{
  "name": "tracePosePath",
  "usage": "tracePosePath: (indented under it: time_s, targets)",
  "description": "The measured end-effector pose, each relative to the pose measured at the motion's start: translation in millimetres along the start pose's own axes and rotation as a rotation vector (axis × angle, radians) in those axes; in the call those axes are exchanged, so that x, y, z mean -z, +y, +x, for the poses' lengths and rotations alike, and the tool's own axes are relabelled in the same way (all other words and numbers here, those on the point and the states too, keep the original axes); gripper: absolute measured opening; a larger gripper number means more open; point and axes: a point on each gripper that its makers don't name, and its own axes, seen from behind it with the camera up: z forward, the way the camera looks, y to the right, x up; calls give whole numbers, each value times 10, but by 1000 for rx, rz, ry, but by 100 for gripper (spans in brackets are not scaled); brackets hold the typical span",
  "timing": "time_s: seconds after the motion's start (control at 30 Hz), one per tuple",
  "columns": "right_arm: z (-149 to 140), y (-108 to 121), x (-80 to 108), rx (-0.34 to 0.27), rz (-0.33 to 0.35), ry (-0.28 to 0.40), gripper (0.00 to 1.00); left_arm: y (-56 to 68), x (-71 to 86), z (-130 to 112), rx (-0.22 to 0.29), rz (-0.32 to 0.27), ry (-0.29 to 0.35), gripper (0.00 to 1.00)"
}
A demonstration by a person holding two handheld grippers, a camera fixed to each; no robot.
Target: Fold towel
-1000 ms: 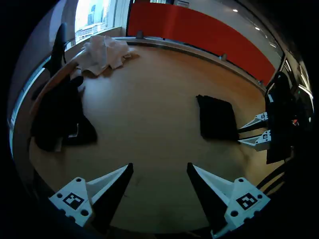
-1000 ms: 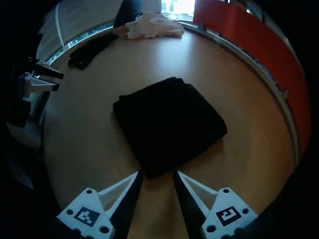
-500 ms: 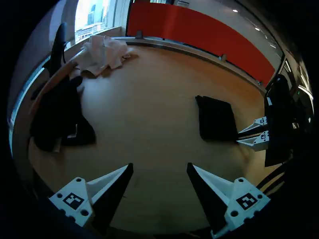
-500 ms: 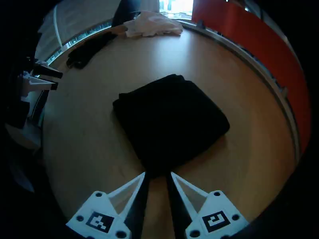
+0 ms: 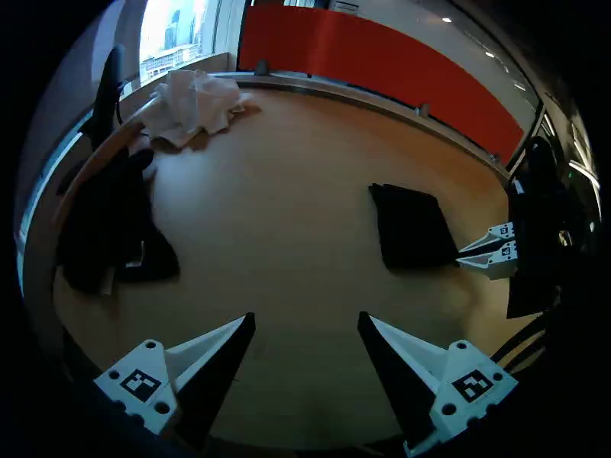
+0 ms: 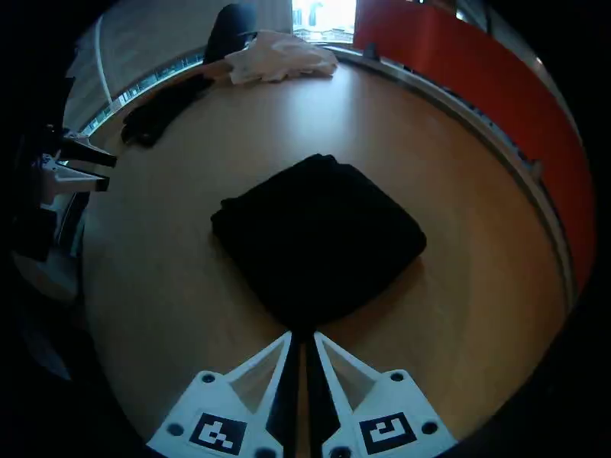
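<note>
One black towel [image 6: 317, 237] pinched in right tongs [image 6: 303, 337], left tongs [image 5: 305, 317] open empty, white cloth [image 5: 187, 107]

Left gripper [image 5: 305, 317] spread; black towel [image 5: 408, 225] ahead, right.

folded towel [image 6: 321, 237] – centre of table [image 6: 473, 252] | crumpled cloth [image 6: 279, 57] behind, far edge | clothing heap [image 6: 164, 111] – far left

folded black towel [image 6: 321, 237]: one, flat on the tabletop
crumpled white cloth [image 5: 187, 107]: one, at the table's far edge
dark cloth heap [image 5: 107, 221]: one, at the left rim in the left gripper view
grippers: two, the left gripper [image 5: 305, 343] and the right gripper [image 6: 304, 359]
square markers [image 5: 140, 382]: two per gripper, one on each finger
wooden table [image 5: 290, 198]: one
red wall panel [image 5: 382, 69]: one
</note>
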Motion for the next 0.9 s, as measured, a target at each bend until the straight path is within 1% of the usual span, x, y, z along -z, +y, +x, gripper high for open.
tracePosePath:
  time_s: [0.17, 0.27, 0.47, 0.77, 0.9]
  targets:
    - [156, 52, 115, 9, -13, 24, 5, 18, -24, 20, -2, -9, 8, 100]
    - [284, 87, 196, 24, -19, 42, 5, 22, -36, 44, -6, -13, 14, 100]
    - [661, 194, 375, 58, -37, 94, 5, 38, -36, 109, -22, -18, 31, 100]
    - [1315, 316, 765, 131, -47, 192, 5, 110, 15, 222, -45, -38, 55, 100]
    - [1528, 337, 936, 143, -49, 231, 4, 132, 48, 273, -56, -43, 67, 100]
